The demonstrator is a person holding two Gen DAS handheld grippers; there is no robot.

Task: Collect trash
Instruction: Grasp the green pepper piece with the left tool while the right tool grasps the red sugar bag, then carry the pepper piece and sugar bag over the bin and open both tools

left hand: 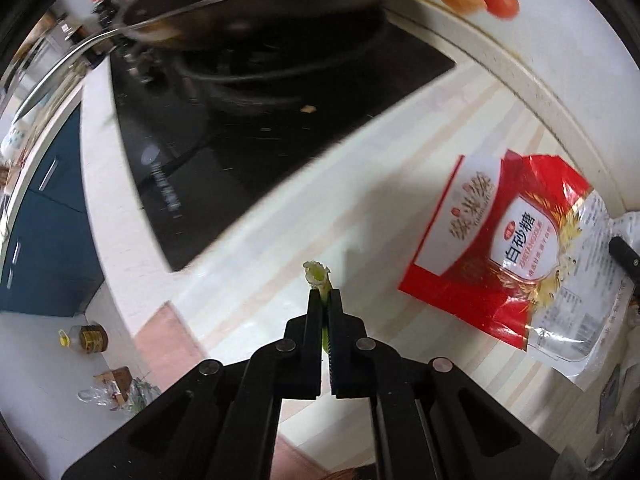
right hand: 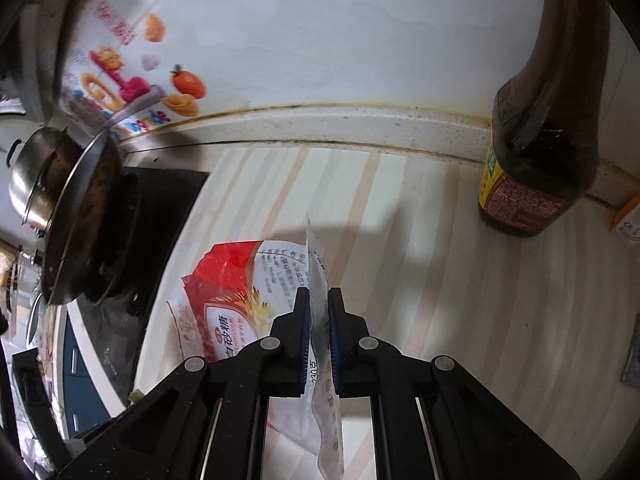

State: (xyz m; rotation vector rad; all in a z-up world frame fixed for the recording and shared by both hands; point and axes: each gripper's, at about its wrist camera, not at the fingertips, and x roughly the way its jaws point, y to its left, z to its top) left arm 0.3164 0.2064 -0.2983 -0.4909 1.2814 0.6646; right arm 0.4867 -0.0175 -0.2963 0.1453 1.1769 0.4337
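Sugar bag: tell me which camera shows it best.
The left wrist view: the sugar bag lies almost whole on the striped counter, its red printed front readable. The right wrist view shows it partly hidden behind the right gripper, which pinches its edge.

A black glass hob [left hand: 224, 132] was set into the striped countertop [right hand: 440, 280]. A steel wok [right hand: 80, 216] sat on its burner. A dark sauce bottle [right hand: 536, 160] stood upright near the decal-marked wall [right hand: 320, 40].

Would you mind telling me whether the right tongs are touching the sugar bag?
Touching: the right wrist view shows the right tongs shut on the sugar bag's clear edge.
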